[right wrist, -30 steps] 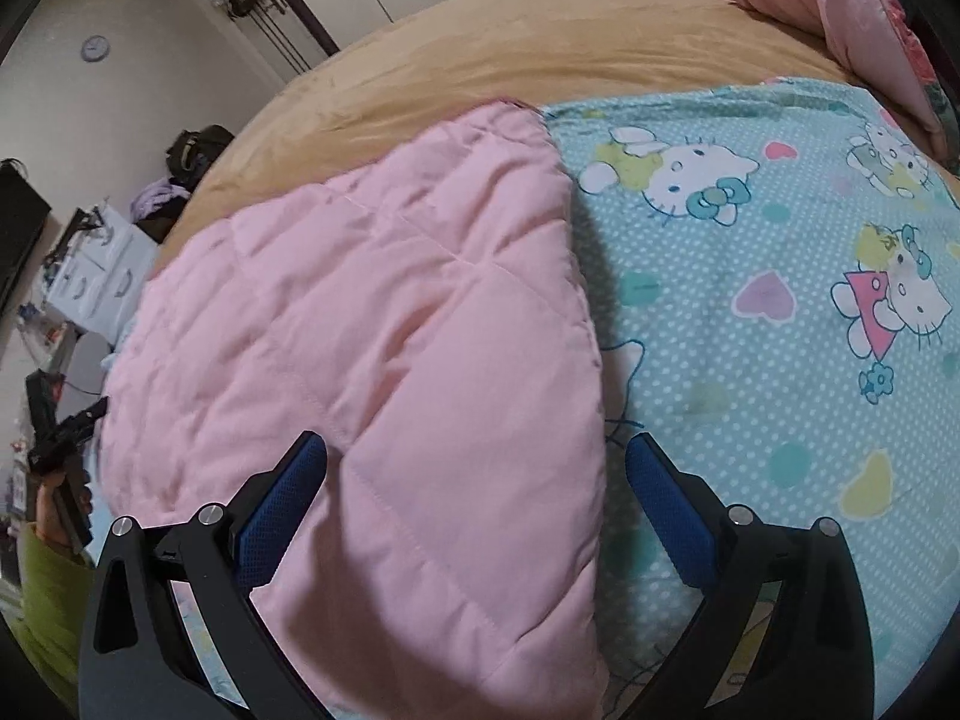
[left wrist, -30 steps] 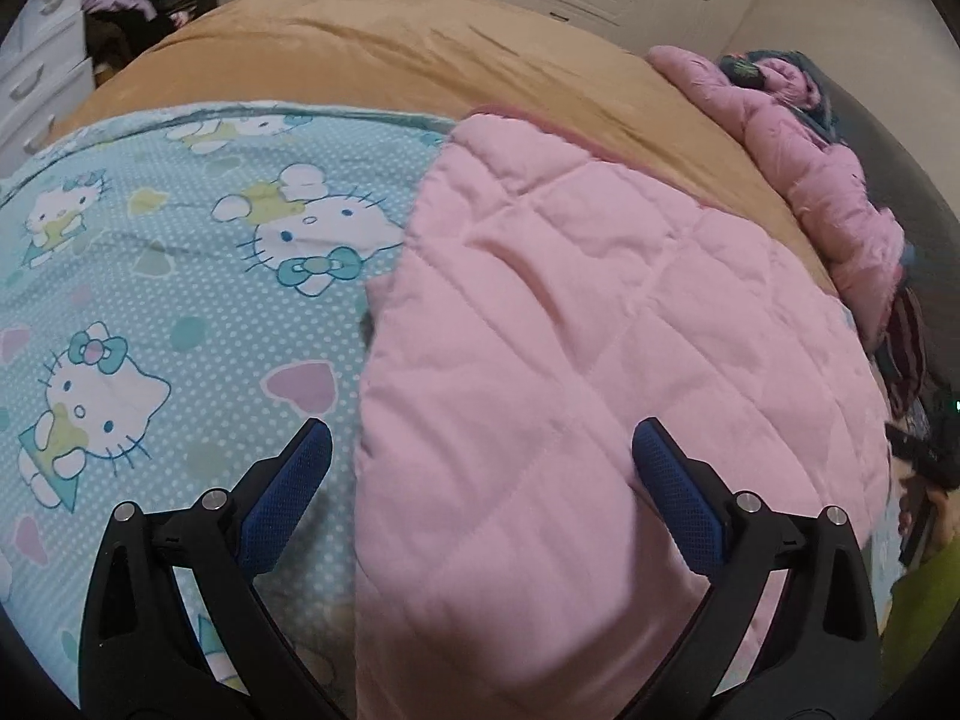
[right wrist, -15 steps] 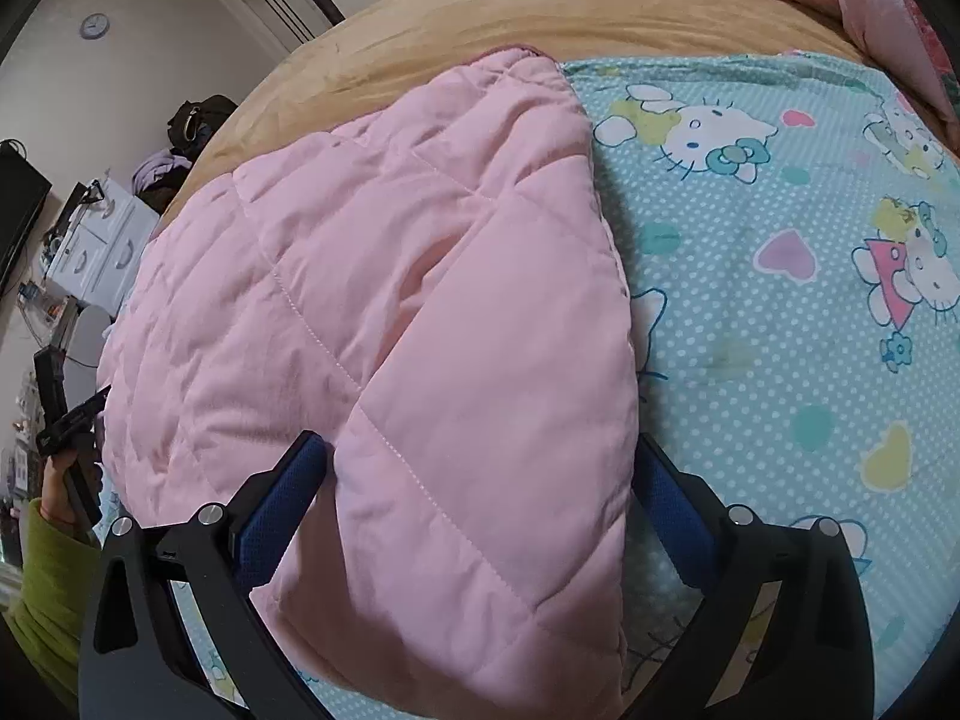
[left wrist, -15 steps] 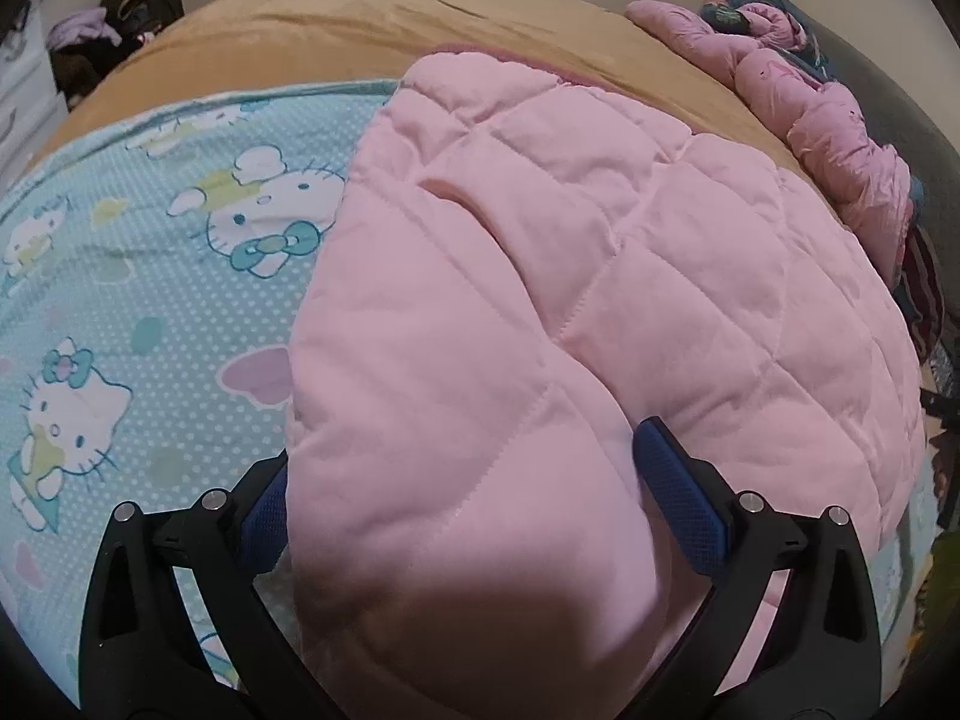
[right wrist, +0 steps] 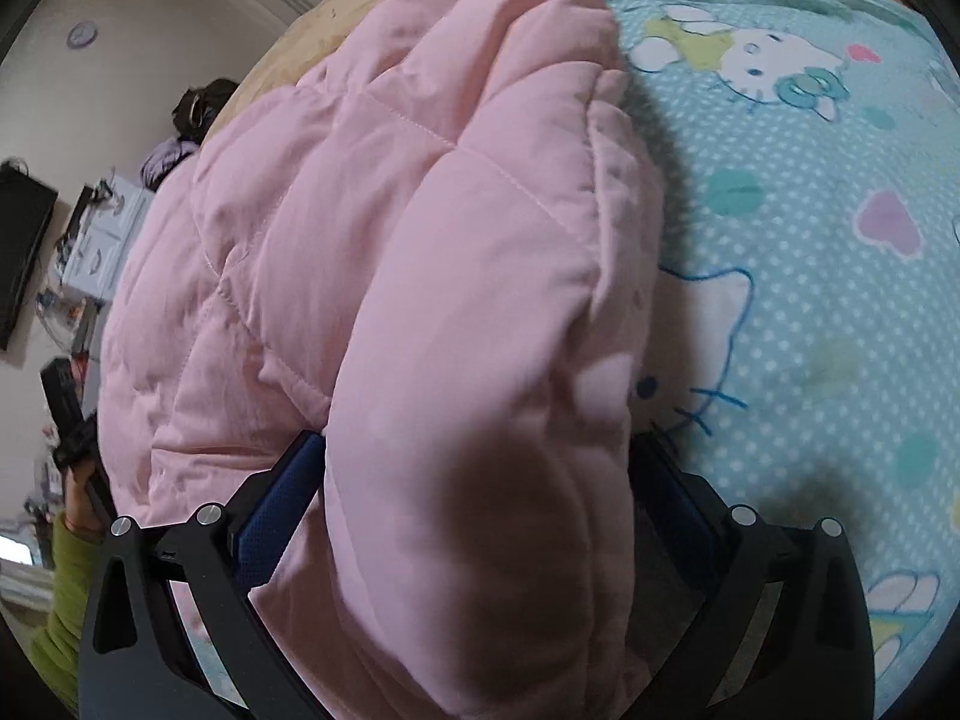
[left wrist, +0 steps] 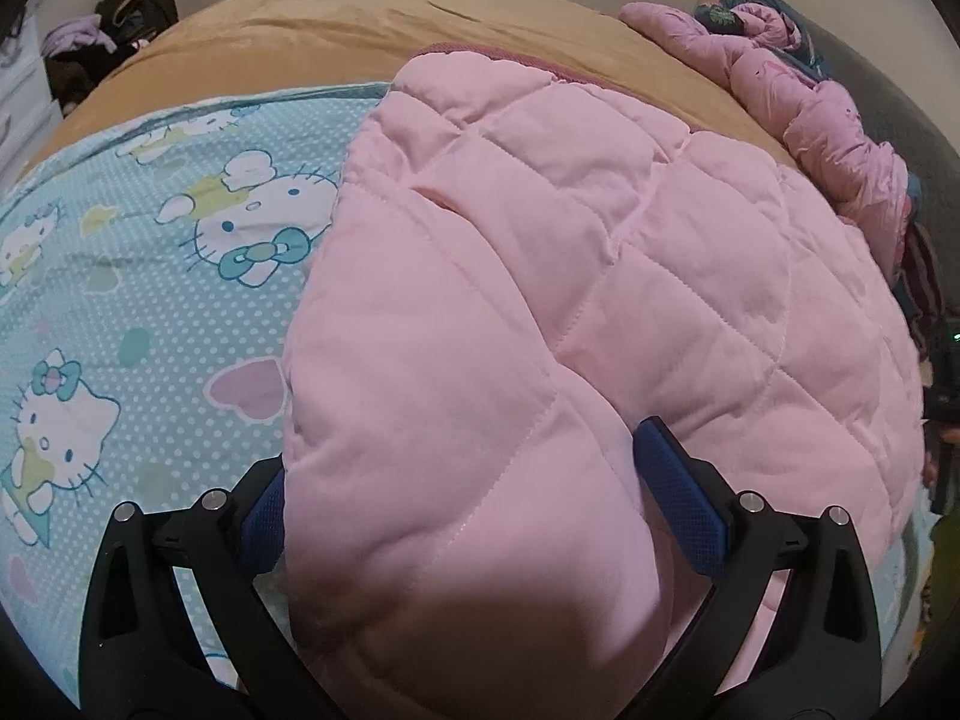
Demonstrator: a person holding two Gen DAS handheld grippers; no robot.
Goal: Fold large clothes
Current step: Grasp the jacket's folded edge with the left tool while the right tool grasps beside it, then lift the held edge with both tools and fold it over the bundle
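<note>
A pink quilted jacket lies on the bed over a teal cat-print sheet. Its near edge bulges up between the blue pads of my left gripper, whose jaws stand wide apart around the fabric; the left pad is partly hidden behind it. In the right wrist view the same jacket swells between the fingers of my right gripper, also open around the padded edge. The sheet lies to the right of the jacket there.
A tan blanket covers the far part of the bed. Another pink garment is heaped at the far right. White drawers and dark bags stand beyond the bed. A green sleeve shows at the left.
Both grippers have moved forward onto the jacket; its near edge now fills the gap between each pair of fingers and looms larger. The jaws have kept their width.
</note>
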